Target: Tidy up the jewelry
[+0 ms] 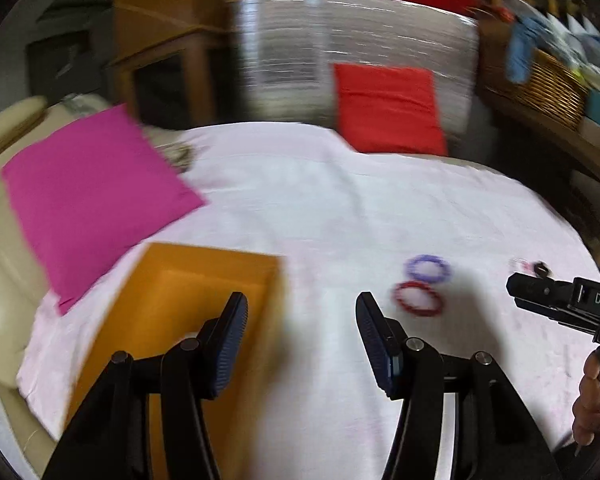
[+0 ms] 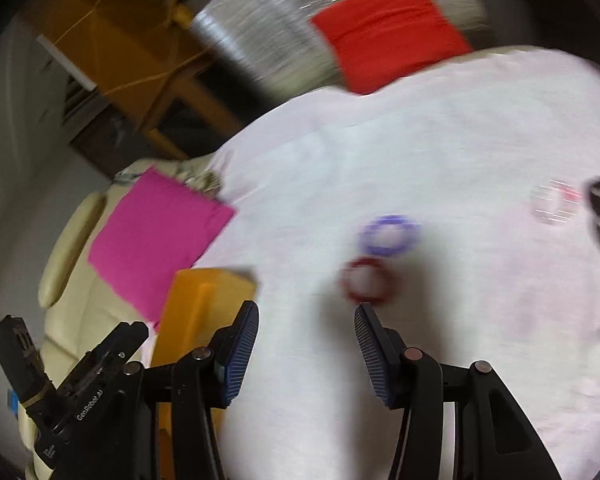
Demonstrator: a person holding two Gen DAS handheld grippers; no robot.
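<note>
A pale pink cloth [image 1: 340, 200] covers the bed, with a magenta square cushion [image 1: 92, 200] and red cushion [image 1: 388, 108] near wooden furniture. The purple ring bangle [image 1: 428, 269] touches the dark red ring bangle [image 1: 418, 299], right of the orange open box [image 1: 180, 300]. Left gripper [image 1: 302, 344] and right gripper [image 2: 306, 354] both gape empty
</note>
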